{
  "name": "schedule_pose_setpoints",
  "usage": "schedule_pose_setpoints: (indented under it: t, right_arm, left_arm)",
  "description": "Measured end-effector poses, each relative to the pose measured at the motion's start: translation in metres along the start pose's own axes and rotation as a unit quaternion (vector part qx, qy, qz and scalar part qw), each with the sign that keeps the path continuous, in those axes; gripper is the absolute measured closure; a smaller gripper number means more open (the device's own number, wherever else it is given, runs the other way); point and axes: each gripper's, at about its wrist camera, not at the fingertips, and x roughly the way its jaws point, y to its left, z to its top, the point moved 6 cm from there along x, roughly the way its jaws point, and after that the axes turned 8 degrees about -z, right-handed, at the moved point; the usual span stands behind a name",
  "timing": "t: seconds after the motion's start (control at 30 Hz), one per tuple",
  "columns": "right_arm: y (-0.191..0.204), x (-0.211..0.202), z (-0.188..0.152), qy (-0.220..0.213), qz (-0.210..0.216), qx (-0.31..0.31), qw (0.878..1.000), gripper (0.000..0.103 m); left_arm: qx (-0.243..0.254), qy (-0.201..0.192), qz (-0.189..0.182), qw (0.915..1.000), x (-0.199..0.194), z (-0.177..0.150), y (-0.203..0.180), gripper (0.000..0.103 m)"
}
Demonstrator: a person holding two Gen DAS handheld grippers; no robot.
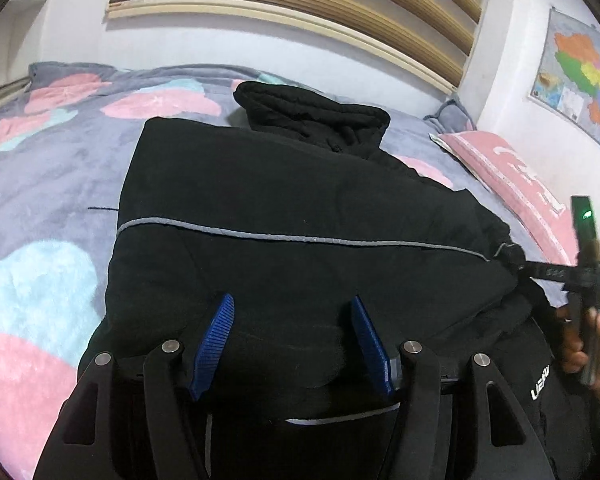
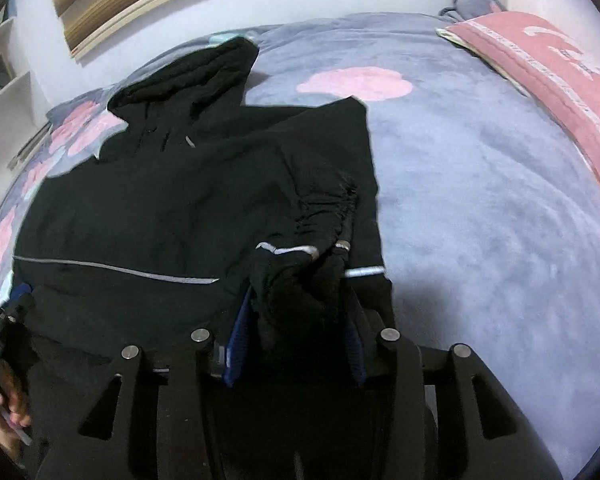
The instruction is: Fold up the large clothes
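A large black jacket (image 1: 284, 200) with a thin grey reflective stripe lies on the bed, collar toward the wall. It also shows in the right wrist view (image 2: 160, 208). My left gripper (image 1: 292, 308) is open, its blue fingers (image 1: 216, 336) hovering just above the jacket's near part, holding nothing. My right gripper (image 2: 296, 300) is shut on a bunched sleeve cuff (image 2: 296, 280) of the jacket, at the jacket's right side. The right gripper also shows at the right edge of the left wrist view (image 1: 520, 264), pinching the fabric.
The bed is covered by a grey fleece blanket (image 2: 480, 200) with pink and light blue cloud shapes. A pink pillow (image 2: 552, 60) lies at the right by the wall. A slatted wooden frame (image 1: 300, 0) leans on the wall behind. A map (image 1: 580, 76) hangs at right.
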Motion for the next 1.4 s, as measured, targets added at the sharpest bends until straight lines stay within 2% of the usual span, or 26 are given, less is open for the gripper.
schedule_pose_setpoints:
  t: [0.13, 0.23, 0.3, 0.4, 0.5, 0.53, 0.57, 0.7, 0.77, 0.87, 0.93, 1.0, 1.13, 1.2, 1.3, 1.4]
  right_arm:
    - [0.007, -0.054, 0.003, -0.042, 0.022, 0.034, 0.998, 0.038]
    - [0.032, -0.082, 0.011, -0.073, 0.021, 0.003, 0.997, 0.028]
    - [0.054, -0.079, 0.017, -0.080, 0.005, -0.034, 0.996, 0.021]
    - [0.084, -0.046, 0.015, -0.078, -0.034, -0.095, 0.992, 0.021]
    - [0.098, 0.012, -0.009, -0.034, -0.051, -0.146, 0.987, 0.032]
    - [0.096, 0.021, -0.014, -0.040, -0.047, -0.150, 0.987, 0.031]
    - [0.094, 0.019, -0.016, -0.054, -0.039, -0.142, 0.988, 0.031]
    - [0.094, 0.012, -0.019, -0.039, -0.040, -0.155, 0.986, 0.031]
    - [0.099, 0.011, -0.016, -0.016, -0.041, -0.186, 0.982, 0.031]
    - [0.099, 0.006, 0.001, 0.049, -0.021, -0.179, 0.982, 0.031]
    - [0.094, -0.009, 0.020, 0.079, 0.005, -0.150, 0.986, 0.031]
    - [0.091, -0.021, 0.041, 0.084, 0.011, -0.133, 0.988, 0.031]
    - [0.080, -0.024, 0.078, 0.090, -0.022, -0.101, 0.991, 0.031]
    - [0.075, -0.015, 0.082, 0.107, -0.026, -0.086, 0.990, 0.031]
    - [0.059, 0.012, 0.074, 0.151, -0.050, -0.072, 0.985, 0.031]
    - [0.044, 0.046, 0.054, 0.193, -0.066, -0.073, 0.976, 0.032]
  left_arm:
    - [-0.013, -0.008, -0.008, 0.9999, -0.001, 0.000, 0.010, 0.040]
    - [-0.017, -0.010, -0.011, 0.9997, 0.001, 0.000, 0.011, 0.040]
    - [-0.017, -0.012, -0.011, 0.9997, -0.002, -0.003, 0.009, 0.040]
    - [-0.013, -0.014, -0.009, 0.9998, -0.004, -0.003, 0.007, 0.040]
    - [-0.014, -0.016, -0.012, 0.9997, -0.009, -0.004, 0.005, 0.040]
    - [-0.018, -0.017, -0.018, 0.9995, -0.012, -0.004, 0.005, 0.040]
    - [-0.021, -0.018, -0.020, 0.9994, -0.013, -0.005, 0.005, 0.040]
    - [-0.025, -0.008, -0.012, 0.9996, -0.011, -0.004, 0.005, 0.040]
    - [-0.021, 0.011, 0.003, 0.9997, -0.008, -0.001, 0.002, 0.040]
    - [-0.031, 0.062, 0.028, 0.9972, -0.007, 0.016, -0.005, 0.040]
    - [-0.059, 0.077, 0.012, 0.9952, -0.013, 0.045, -0.012, 0.040]
    - [-0.069, 0.078, 0.015, 0.9945, -0.016, 0.070, -0.014, 0.040]
    - [-0.103, 0.095, 0.047, 0.9890, -0.003, 0.113, 0.005, 0.040]
    - [-0.137, 0.118, 0.060, 0.9817, 0.010, 0.111, 0.020, 0.040]
    - [-0.185, 0.167, 0.077, 0.9653, 0.037, 0.084, 0.049, 0.040]
    - [-0.165, 0.195, 0.096, 0.9622, 0.058, 0.062, 0.062, 0.040]
